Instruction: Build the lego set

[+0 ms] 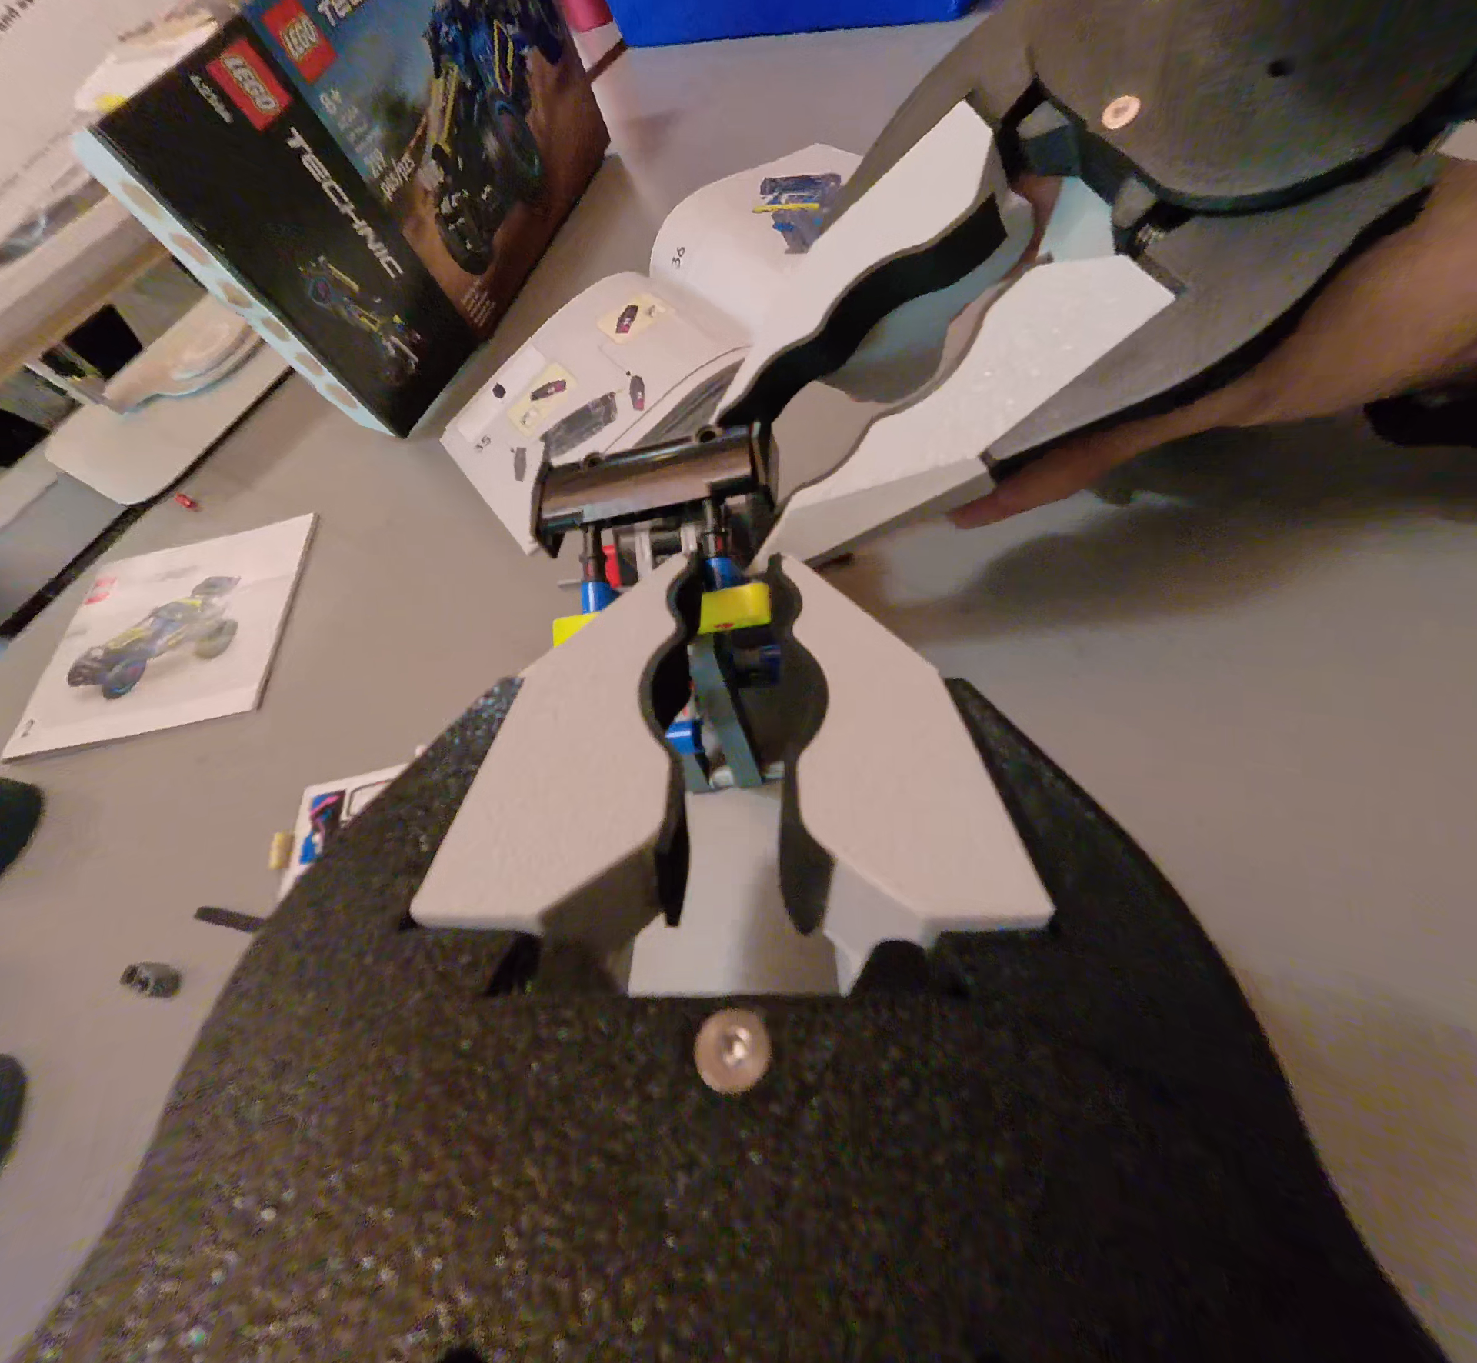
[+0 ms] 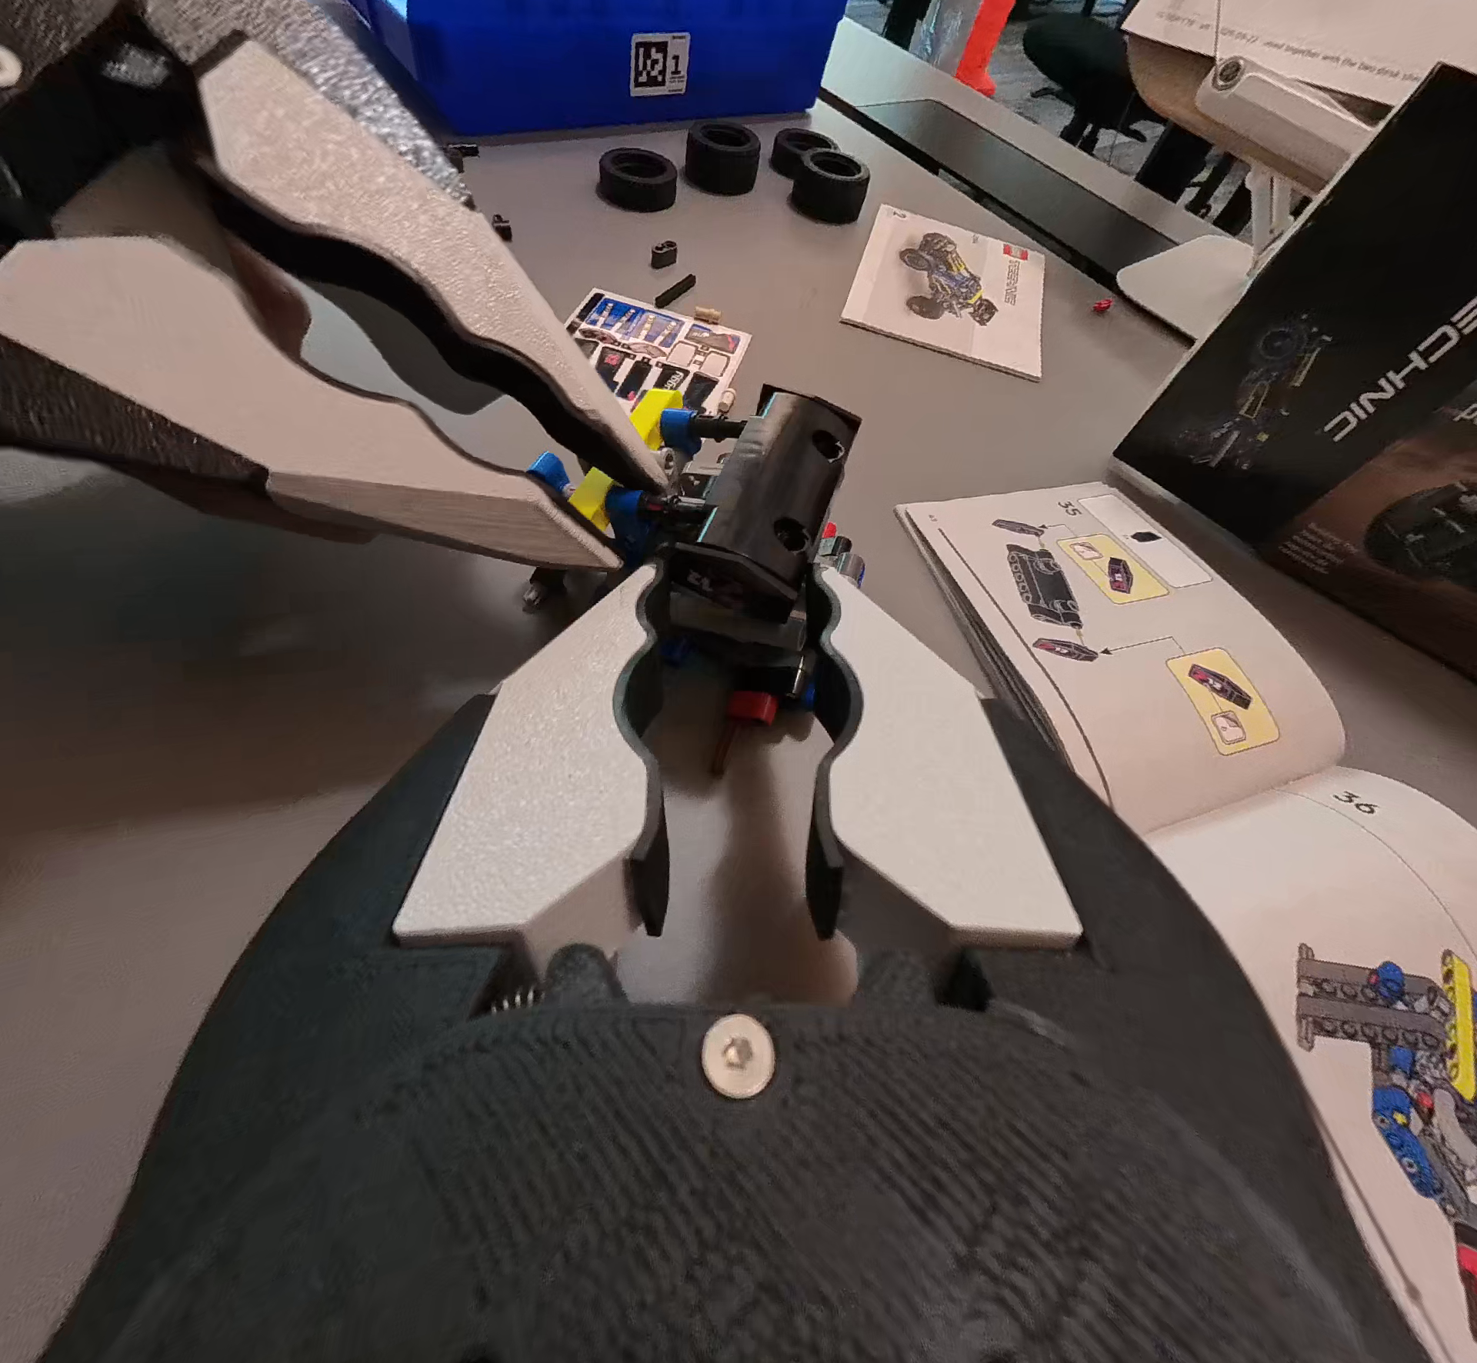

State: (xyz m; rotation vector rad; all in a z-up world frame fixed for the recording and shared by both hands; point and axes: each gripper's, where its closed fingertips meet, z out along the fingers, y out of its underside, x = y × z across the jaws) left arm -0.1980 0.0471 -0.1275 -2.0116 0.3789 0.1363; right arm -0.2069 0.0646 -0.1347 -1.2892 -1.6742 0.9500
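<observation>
Two grippers [image 1: 729, 589] [image 2: 735, 589] around brick model [image 2: 759, 525]

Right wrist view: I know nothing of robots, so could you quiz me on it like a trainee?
1. How many black rubber toy tyres lie on the grey table?
2. True or false: the blue plastic bin stands behind the tyres.
3. The right gripper has its fingers either side of: A the black end of the partly built brick model; B a tyre; C the open booklet.
Key: 1 four; 2 true; 3 A.
</observation>
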